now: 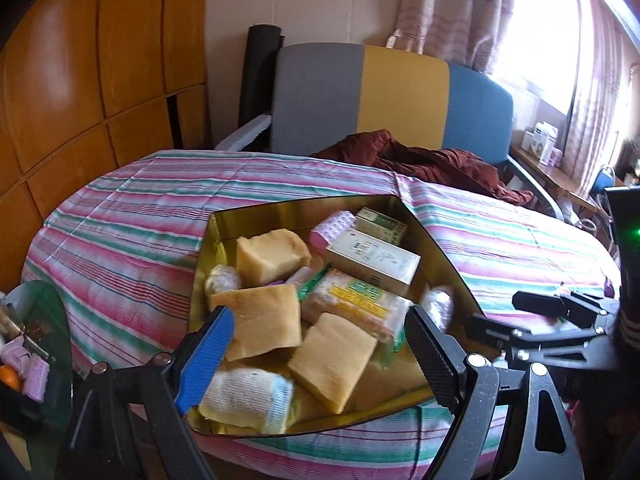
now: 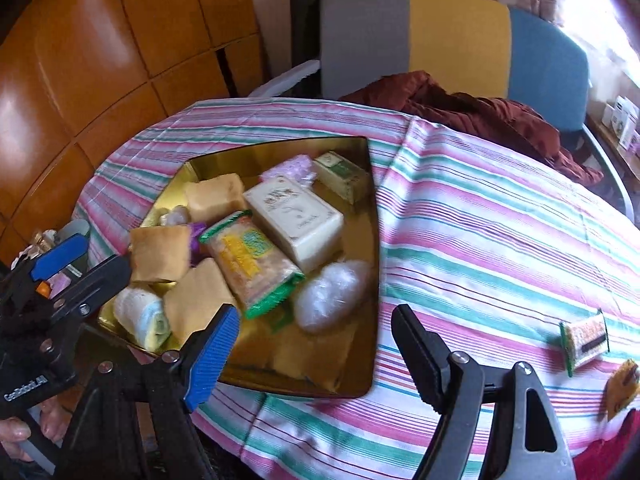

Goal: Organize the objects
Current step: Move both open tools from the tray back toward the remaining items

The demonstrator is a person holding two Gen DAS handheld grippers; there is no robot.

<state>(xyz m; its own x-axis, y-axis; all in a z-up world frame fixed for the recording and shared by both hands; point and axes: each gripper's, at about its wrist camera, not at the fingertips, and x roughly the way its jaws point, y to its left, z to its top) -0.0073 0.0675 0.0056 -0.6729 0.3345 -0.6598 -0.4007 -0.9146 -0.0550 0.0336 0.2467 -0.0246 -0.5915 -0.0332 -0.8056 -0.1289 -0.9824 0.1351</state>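
Observation:
A gold tin tray [image 1: 440, 256] [image 2: 360, 360] sits on the striped tablecloth and holds several yellow sponges [image 1: 260, 324], a cream box [image 1: 372, 262] [image 2: 296, 220], a cracker packet [image 1: 356, 304] [image 2: 252, 264], a rolled towel [image 1: 244, 400] [image 2: 140, 320] and a clear plastic ball [image 2: 332, 296]. My left gripper [image 1: 320, 356] is open and empty over the tray's near side. My right gripper [image 2: 316, 348] is open and empty over the tray's near right corner. A small cracker packet [image 2: 584, 340] and a brown snack [image 2: 624, 384] lie on the cloth to the right.
A grey, yellow and blue chair [image 1: 396, 92] with a dark red garment [image 1: 420, 160] stands behind the table. Wooden cabinets [image 1: 80, 80] are at the left. A glass side table [image 1: 36, 332] with small items is at the near left. A window shelf [image 1: 548, 152] holds boxes.

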